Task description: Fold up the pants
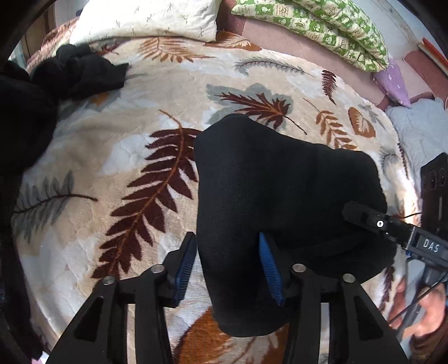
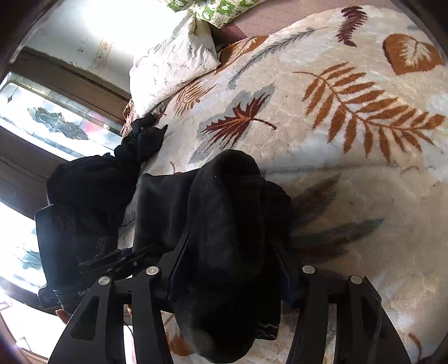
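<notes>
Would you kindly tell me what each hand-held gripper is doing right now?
Left hand-held gripper: fingers apart around a fold of the black pants; a firm grip cannot be told.
Right hand-held gripper: holding the black pants.

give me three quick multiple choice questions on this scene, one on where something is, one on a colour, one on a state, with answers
1. Where does the crumpled pile of black clothes lie?
A. on the leaf-patterned fleece blanket, near the cream pillow
B. on the green patterned quilt
C. on the floor

2. What colour are the ribbed pads on the left gripper?
A. red
B. blue
C. white

3. What state is the right gripper in?
A. open over bare blanket
B. out of view
C. black knit pants bunched between its fingers

Answers: 1 A, the pile sits on the leaf blanket just below the pillow. 2 B, both pads show blue in the left wrist view. 3 C, dark fabric fills the gap between the fingers in the right wrist view.
</notes>
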{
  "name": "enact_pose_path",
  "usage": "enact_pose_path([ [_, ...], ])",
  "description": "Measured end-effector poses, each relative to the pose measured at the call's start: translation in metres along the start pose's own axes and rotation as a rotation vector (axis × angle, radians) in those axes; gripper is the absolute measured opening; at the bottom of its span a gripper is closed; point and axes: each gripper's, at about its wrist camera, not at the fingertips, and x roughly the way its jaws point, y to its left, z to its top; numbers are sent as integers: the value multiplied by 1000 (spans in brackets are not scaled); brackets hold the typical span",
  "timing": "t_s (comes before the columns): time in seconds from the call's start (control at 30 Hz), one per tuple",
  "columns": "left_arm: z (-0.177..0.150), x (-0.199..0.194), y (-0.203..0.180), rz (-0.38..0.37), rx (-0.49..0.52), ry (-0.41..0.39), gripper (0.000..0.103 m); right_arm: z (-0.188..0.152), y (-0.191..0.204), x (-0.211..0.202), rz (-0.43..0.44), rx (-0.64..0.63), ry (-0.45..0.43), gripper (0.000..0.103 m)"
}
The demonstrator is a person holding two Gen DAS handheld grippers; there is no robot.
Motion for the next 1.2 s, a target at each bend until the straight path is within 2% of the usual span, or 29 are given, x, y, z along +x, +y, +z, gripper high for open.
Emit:
enact_pose_path([
  [0.03,-4,-4,-6,43,34,-30,65,-1,1,0,-40,-22,5,70],
  [0.07,-8,-7,-12,80,60,-52,74,-2,1,-1,-79,-43,9,71],
  [0.1,-11,-8,-17,109,78,-71,78,-4,0,-3,-110,-58,8,71],
  [0.17,-16,-12,-19,124,82,-84,78,-6,-5,-10,-116,-54,3,71],
  [0.27,-27,-25,-14,95,22,-79,76,-10,-13,-25,-119,-17,-19,73],
  [0.4,-41,-54,-10,85,-37,-108,77,-20,0,-56,-130,-48,-83,73],
  [0.43,-44,-60,-11,89,-48,-119,79,-23,7,-64,-145,-70,-96,74],
  [0.47,-48,-66,-13,94,-58,-129,82,-28,13,-71,-163,-93,-106,80],
  [0.5,-53,-71,-18,93,-65,-143,83,-34,20,-77,-189,-116,-114,84],
  [0.57,-63,-79,-27,99,-76,-167,86,-45,31,-85,-260,-154,-127,100],
  [0.7,-82,-91,-47,129,-59,-198,89,-68,43,-94,-458,-170,-143,103],
  [0.77,-90,-95,-58,138,-40,-207,89,-75,41,-89,-508,-173,-68,103],
  [1.03,-117,-100,-86,140,-15,-203,89,-112,28,-123,-442,-128,-215,103],
  [1.2,-126,-104,-100,168,18,-220,89,-124,24,-131,-449,-143,-264,103],
])
